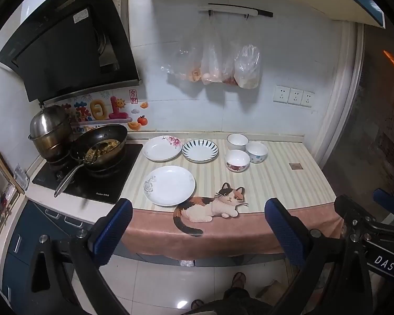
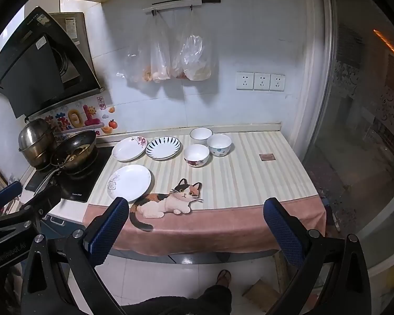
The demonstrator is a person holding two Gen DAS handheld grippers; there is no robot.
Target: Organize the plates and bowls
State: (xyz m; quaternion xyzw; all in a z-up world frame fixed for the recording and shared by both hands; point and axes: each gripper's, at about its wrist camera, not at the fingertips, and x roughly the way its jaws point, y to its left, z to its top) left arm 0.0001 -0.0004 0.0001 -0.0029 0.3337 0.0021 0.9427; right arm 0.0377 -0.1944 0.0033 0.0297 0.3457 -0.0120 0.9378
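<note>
Three plates lie on the striped counter mat: a white plate with a grey flower (image 1: 169,185) (image 2: 129,182) at the front, a pink-flower plate (image 1: 162,148) (image 2: 129,148) and a blue-striped plate (image 1: 200,150) (image 2: 163,147) behind it. Three bowls stand to their right: a plain white bowl (image 1: 237,141) (image 2: 201,134), a blue-dotted bowl (image 1: 257,152) (image 2: 219,145) and a red-flowered bowl (image 1: 237,160) (image 2: 196,155). My left gripper (image 1: 198,210) and right gripper (image 2: 197,208) are both open and empty, held off the counter's front edge, well short of the dishes.
A stove at the left holds a wok with food (image 1: 102,144) (image 2: 74,150) and a steel pot (image 1: 50,131) (image 2: 36,141), under a black range hood (image 1: 65,47). Plastic bags (image 1: 218,63) (image 2: 170,57) hang on the wall. A cat picture (image 1: 212,204) marks the mat's front.
</note>
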